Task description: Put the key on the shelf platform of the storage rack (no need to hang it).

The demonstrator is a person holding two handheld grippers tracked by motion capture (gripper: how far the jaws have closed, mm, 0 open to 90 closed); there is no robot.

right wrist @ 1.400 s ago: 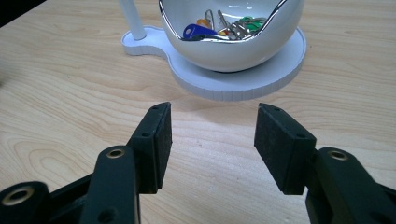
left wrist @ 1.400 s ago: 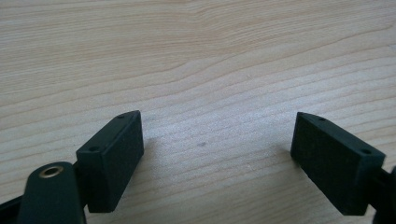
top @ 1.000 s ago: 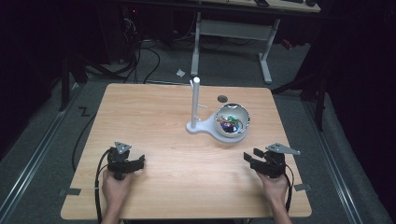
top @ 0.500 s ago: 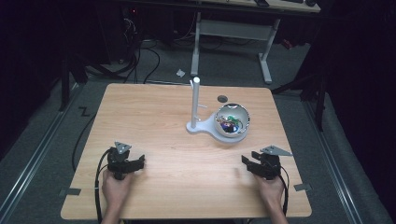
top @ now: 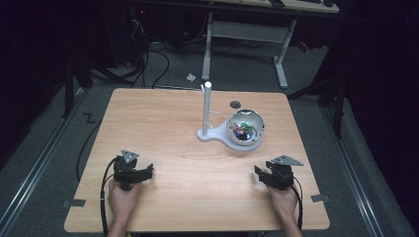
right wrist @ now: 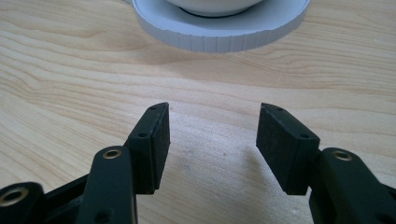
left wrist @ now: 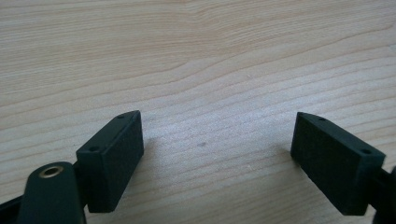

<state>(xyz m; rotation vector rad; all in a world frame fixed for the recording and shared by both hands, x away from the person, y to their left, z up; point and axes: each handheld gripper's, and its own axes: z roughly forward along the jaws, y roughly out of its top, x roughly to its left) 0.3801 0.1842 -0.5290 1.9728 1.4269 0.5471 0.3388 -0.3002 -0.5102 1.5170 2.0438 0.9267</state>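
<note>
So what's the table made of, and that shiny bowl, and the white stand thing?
The table looks like light wood or a wood-look top: wavy grain lines run across it, matte. The bowl seems polished metal or glazed, since its inside gleams and mirrors the colourful bits in it. The white stand looks like matte plastic; its round base has fine ridges along the edge, perhaps 3D-printed.

We see a shiny bowl (top: 245,129) of small colourful bits upright on a white stand (top: 213,134) with a post.
</note>
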